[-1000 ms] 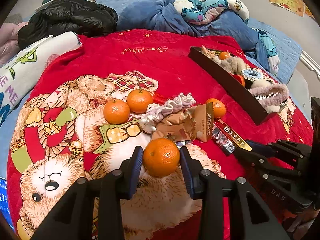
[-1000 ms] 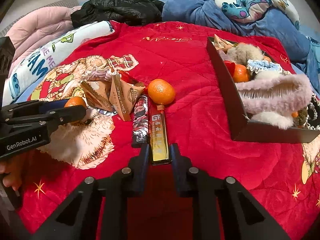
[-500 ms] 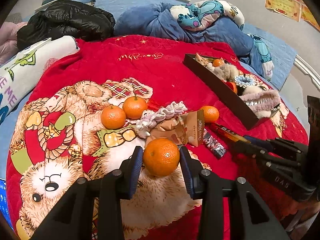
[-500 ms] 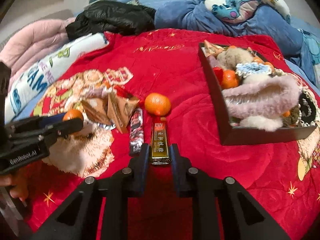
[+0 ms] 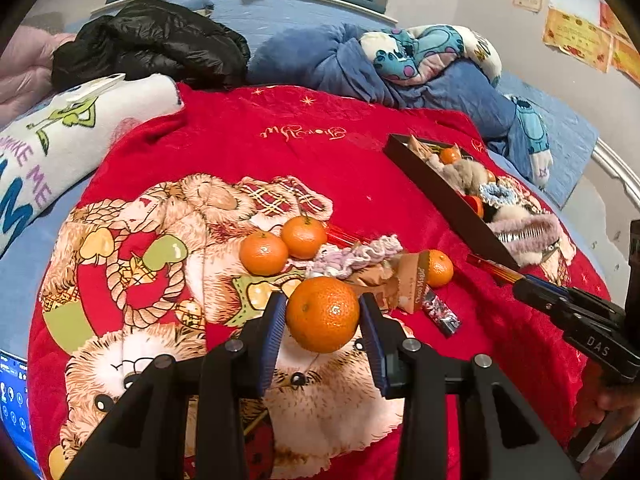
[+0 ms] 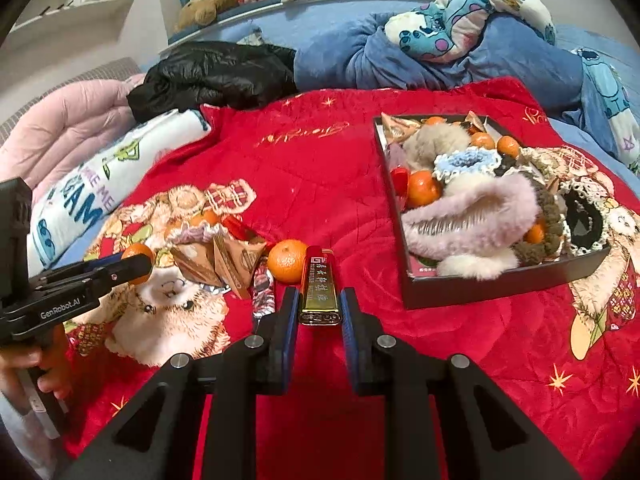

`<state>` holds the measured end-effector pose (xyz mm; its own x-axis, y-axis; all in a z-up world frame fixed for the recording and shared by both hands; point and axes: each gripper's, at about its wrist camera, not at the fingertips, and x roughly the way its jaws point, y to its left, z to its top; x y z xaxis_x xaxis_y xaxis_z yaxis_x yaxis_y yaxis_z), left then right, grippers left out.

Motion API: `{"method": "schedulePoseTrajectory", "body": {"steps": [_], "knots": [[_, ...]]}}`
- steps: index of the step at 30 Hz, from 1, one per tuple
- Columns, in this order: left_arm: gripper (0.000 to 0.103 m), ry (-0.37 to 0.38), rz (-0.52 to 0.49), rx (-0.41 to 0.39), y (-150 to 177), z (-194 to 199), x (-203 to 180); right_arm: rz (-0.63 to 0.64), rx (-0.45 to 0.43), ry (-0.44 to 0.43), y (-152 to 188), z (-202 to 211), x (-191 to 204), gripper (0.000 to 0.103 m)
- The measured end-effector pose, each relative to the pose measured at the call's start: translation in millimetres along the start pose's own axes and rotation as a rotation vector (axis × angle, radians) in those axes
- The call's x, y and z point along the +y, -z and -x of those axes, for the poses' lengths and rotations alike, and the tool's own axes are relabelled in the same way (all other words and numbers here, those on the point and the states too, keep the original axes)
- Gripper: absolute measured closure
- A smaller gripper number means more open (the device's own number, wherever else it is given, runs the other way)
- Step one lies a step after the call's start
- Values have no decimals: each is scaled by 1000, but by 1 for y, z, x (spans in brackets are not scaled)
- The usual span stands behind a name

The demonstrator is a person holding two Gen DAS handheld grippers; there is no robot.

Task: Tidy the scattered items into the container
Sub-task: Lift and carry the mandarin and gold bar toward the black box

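My left gripper (image 5: 322, 316) is shut on a mandarin (image 5: 322, 314) and holds it above the red blanket. My right gripper (image 6: 319, 305) is shut on a gold and red snack bar (image 6: 320, 290), lifted above the blanket left of the black box (image 6: 472, 292). The box holds fluffy hair ties, mandarins and snack packets; it also shows in the left wrist view (image 5: 448, 196). On the blanket lie two mandarins (image 5: 282, 242), a third mandarin (image 6: 288, 260), a frilly scrunchie (image 5: 356, 254), brown snack packets (image 6: 224, 258) and a dark foil bar (image 6: 262, 288).
The red blanket (image 6: 312, 168) covers a bed. A black jacket (image 5: 152, 46), a blue Stitch blanket (image 6: 452, 40) and a white printed pillow (image 5: 60, 132) lie at the back and left. The bed's rail (image 5: 616, 168) is at the right.
Both grippers have risen with their loads. The right gripper carried the snack bar up off the blanket and toward the box. The left gripper lifted the mandarin higher.
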<state>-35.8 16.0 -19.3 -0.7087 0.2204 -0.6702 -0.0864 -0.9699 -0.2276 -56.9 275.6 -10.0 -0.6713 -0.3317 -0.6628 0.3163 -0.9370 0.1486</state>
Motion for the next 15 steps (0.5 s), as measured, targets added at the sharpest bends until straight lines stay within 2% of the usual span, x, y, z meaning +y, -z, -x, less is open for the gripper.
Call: {"method": "schedulePoseTrajectory", "body": {"steps": [10,15], "knots": [[64,1,19,-10,-1,2,1,-2,-24,-59,-8,-1,25,83],[64,-33,29,-22,0,10,2,17,-47,-92,-15,-1,50,83]]}}
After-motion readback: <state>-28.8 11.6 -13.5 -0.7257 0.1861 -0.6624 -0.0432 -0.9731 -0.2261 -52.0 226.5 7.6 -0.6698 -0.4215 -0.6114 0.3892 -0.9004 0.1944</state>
